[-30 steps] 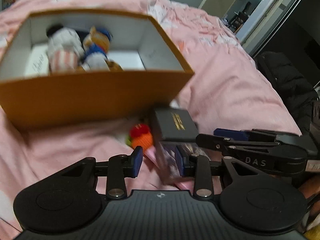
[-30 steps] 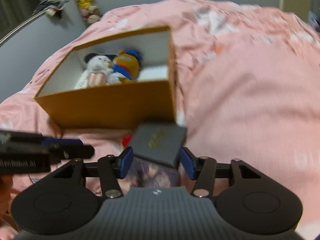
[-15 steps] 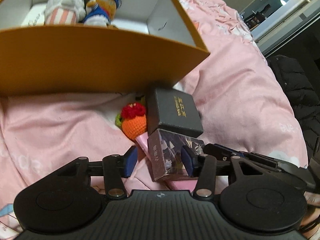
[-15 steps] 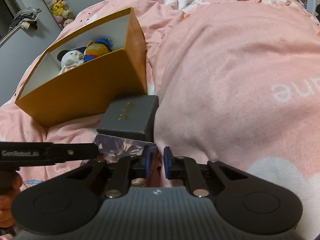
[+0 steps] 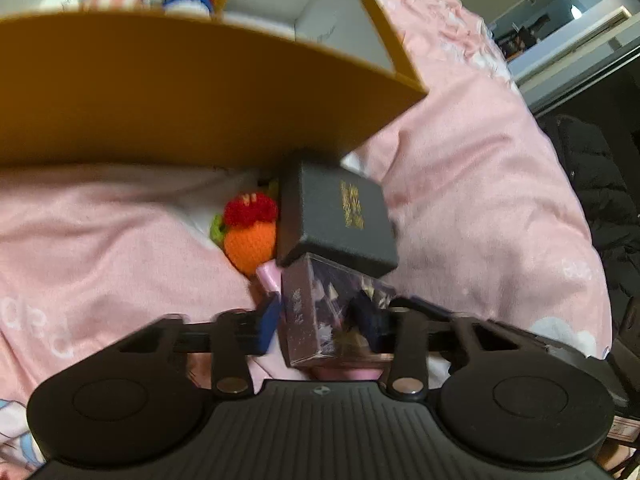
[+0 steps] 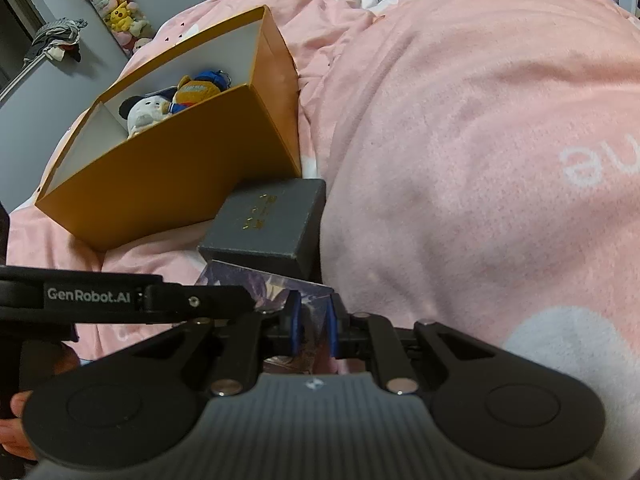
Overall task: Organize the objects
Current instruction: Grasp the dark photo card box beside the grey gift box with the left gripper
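**Both grippers clamped on the printed card box, below the orange carton**

Left gripper (image 5: 318, 322): the jaws have just been closing, and the blue pads now press both sides of the purple printed card box (image 5: 320, 312) at lower centre of the left wrist view.

Right gripper (image 6: 312, 326): the jaws stand narrow, pinching an edge of the same card box (image 6: 260, 286) at lower centre of the right wrist view. The left gripper's black arm crosses the lower left of that frame.

A dark grey box with gold lettering (image 5: 340, 216) rests tilted on the far end of the card box, touching it. Just left of it lies a crocheted orange toy with a red tuft (image 5: 250, 232).

The orange carton (image 5: 180, 92) fills the upper left of the left wrist view, open at the top, with plush toys (image 6: 172, 102) inside. Everything sits on a pink bedspread (image 6: 460, 140).

A dark coat (image 5: 600, 184) hangs at the right edge.
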`<state>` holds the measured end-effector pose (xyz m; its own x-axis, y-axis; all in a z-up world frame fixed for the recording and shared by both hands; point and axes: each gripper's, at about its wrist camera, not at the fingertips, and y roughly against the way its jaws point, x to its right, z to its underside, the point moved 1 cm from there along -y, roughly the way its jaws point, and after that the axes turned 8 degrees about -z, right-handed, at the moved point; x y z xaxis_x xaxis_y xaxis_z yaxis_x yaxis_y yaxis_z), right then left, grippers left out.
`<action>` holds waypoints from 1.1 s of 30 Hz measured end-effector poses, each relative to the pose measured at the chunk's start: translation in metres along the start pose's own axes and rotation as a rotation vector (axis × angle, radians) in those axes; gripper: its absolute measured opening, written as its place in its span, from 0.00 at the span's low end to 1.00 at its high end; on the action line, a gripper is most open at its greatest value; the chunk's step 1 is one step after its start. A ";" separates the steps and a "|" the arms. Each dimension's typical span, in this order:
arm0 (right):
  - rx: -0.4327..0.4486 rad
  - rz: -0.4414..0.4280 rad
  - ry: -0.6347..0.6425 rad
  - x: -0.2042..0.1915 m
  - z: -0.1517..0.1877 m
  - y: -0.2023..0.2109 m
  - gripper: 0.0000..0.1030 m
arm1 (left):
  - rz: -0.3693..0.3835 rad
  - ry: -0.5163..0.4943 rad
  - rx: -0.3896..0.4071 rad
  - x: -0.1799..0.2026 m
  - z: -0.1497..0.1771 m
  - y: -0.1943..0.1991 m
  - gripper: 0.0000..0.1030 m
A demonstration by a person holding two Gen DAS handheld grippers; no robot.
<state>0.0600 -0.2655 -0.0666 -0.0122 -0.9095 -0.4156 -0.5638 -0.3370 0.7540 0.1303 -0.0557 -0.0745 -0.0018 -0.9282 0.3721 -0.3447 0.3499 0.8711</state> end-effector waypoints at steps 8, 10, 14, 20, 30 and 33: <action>0.011 -0.007 0.020 -0.005 0.001 0.003 0.18 | -0.005 -0.027 0.077 -0.002 0.001 0.027 0.00; 0.011 -0.006 0.015 -0.005 0.001 0.004 0.18 | -0.013 -0.009 0.065 -0.005 0.001 0.025 0.00; 0.014 0.018 -0.022 -0.001 0.001 0.006 0.13 | -0.016 0.060 0.054 -0.017 -0.002 0.021 0.17; 0.012 0.056 -0.038 0.000 0.001 0.008 0.12 | 0.049 0.127 -0.002 -0.021 -0.002 0.008 0.45; -0.010 0.143 -0.009 0.000 0.005 0.002 0.03 | 0.072 0.170 -0.061 -0.016 -0.003 -0.013 0.51; -0.012 0.182 -0.034 0.005 0.009 0.002 0.00 | 0.056 0.153 -0.056 -0.011 -0.003 -0.012 0.51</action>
<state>0.0515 -0.2687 -0.0718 -0.1416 -0.9469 -0.2886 -0.5400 -0.1704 0.8242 0.1376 -0.0491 -0.0879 0.1251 -0.8782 0.4616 -0.2956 0.4112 0.8623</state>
